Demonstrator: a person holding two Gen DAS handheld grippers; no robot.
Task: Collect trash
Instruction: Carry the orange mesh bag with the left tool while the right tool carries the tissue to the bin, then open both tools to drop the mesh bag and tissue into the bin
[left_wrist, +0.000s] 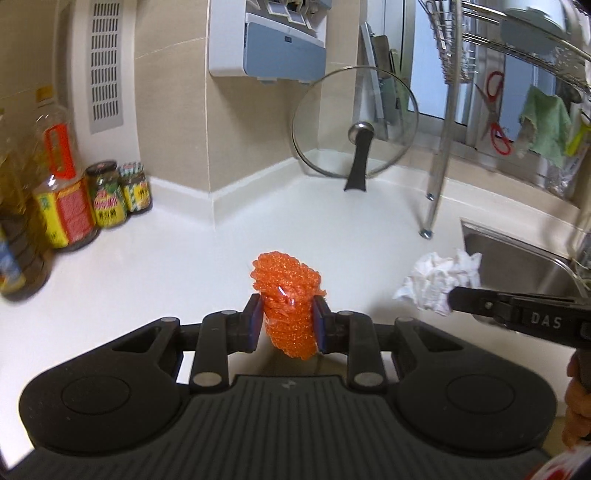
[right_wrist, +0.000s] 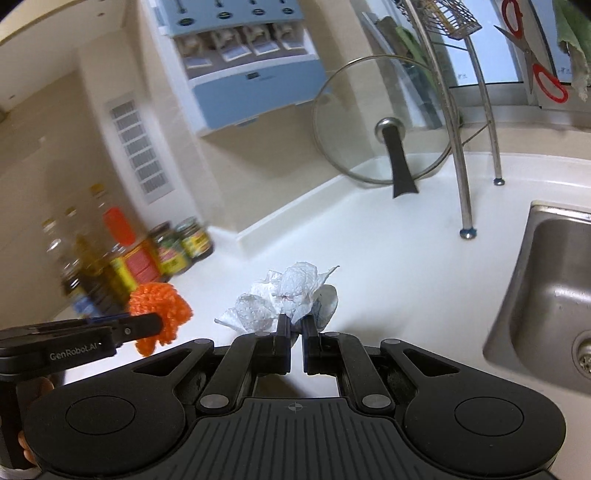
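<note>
My left gripper (left_wrist: 288, 310) is shut on an orange mesh bundle (left_wrist: 286, 280) and holds it above the white counter (left_wrist: 184, 266). The bundle also shows in the right wrist view (right_wrist: 162, 299), at the tip of the left gripper (right_wrist: 155, 325). My right gripper (right_wrist: 294, 323) is shut on a crumpled white paper towel (right_wrist: 291, 291), held over the counter (right_wrist: 388, 258). In the left wrist view the towel (left_wrist: 436, 277) hangs at the tip of the right gripper (left_wrist: 452, 297), left of the sink.
A steel sink (right_wrist: 546, 288) lies at the right. A glass pot lid (left_wrist: 354, 122) leans against the back wall. Dish rack legs (left_wrist: 436, 177) stand by the sink. Oil bottles and jars (left_wrist: 107, 195) line the left wall.
</note>
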